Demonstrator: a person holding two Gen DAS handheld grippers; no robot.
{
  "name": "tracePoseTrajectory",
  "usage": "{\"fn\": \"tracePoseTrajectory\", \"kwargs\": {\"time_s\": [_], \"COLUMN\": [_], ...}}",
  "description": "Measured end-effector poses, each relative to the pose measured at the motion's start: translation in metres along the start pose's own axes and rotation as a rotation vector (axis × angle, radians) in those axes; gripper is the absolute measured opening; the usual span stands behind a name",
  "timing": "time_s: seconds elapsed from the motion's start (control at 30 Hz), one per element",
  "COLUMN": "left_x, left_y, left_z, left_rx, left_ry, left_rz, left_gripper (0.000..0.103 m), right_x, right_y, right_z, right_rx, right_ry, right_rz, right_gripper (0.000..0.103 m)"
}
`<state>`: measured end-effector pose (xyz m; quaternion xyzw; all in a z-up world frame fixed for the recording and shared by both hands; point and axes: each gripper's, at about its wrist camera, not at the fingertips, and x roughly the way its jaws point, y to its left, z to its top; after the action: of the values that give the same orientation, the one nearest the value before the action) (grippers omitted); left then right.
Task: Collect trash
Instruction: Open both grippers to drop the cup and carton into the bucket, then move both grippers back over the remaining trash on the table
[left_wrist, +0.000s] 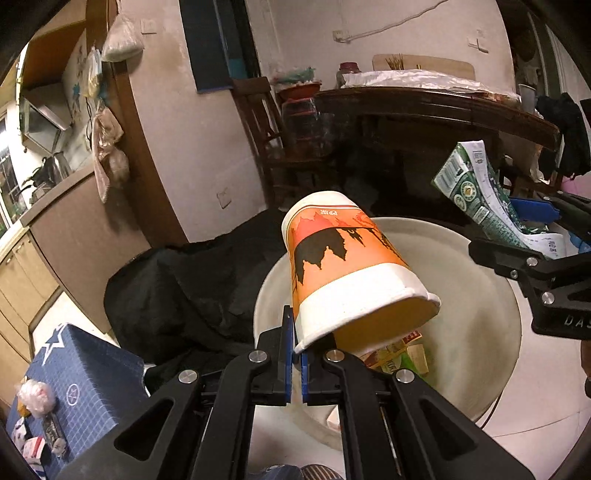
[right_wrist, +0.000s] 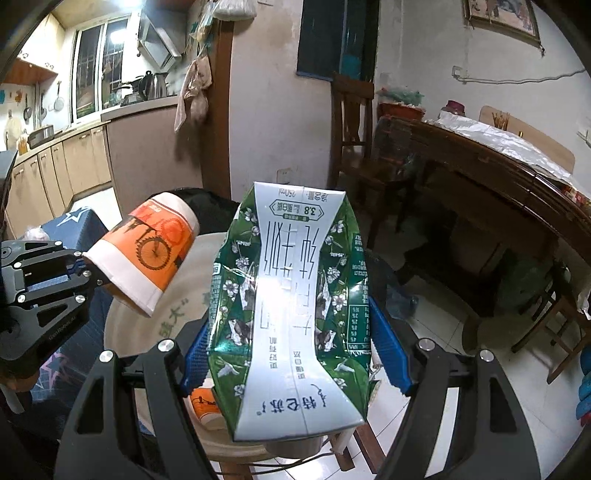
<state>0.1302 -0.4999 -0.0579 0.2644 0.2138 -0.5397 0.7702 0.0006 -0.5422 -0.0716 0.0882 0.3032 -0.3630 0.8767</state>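
Observation:
An orange and white paper cup (left_wrist: 343, 266) lies tilted, its rim pinched by my left gripper (left_wrist: 297, 354), which is shut on it. It hangs over a wide white bin (left_wrist: 472, 325) that holds some yellow and green packets (left_wrist: 399, 356). At the right edge my right gripper (left_wrist: 517, 232) carries a flattened green and white milk carton (left_wrist: 476, 184). In the right wrist view the carton (right_wrist: 291, 306) fills the space between the blue pads of the right gripper (right_wrist: 291, 354), which press on its sides. The cup (right_wrist: 147, 251) and left gripper (right_wrist: 83, 266) are at the left, above the bin (right_wrist: 125, 325). A second orange cup (right_wrist: 205, 406) lies in the bin.
A black bag or cloth (left_wrist: 184, 288) lies behind the bin on the left. A blue box with a white star (left_wrist: 81, 369) sits at the lower left. A dark wooden table (right_wrist: 498, 177) and a chair (right_wrist: 351, 122) stand beyond. Kitchen cabinets (right_wrist: 55, 173) line the far left.

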Motion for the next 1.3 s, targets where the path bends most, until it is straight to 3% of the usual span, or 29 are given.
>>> {"fn": "tracePoseTrajectory", "kwargs": {"time_s": [0.13,0.27,0.87,1.3], "left_x": [0.008,0.012,0.007,-0.024], "left_y": [-0.002,0.0,0.007,0.03], "left_z": [0.001,0.001,-0.005,-0.018], "left_rx": [0.007,0.007,-0.021,-0.083], "left_ry": [-0.005,0.0,0.002,-0.024], "left_rz": [-0.009,0.004,0.023,0.066], "left_gripper": [0.005,0.023,0.023,0.023], "right_x": [0.008,0.016,0.025,0.008], "right_y": [-0.001,-0.007,-0.013,0.02], "right_z": [0.005,0.008,-0.003,0.002], "right_rx": [-0.01,0.006,0.049,0.01], "right_ry": [0.014,0.025,0.046,-0.004], "right_rz": [0.02,0.025,0.038,0.06], "right_gripper": [0.073,0.074,0.074,0.074]}}
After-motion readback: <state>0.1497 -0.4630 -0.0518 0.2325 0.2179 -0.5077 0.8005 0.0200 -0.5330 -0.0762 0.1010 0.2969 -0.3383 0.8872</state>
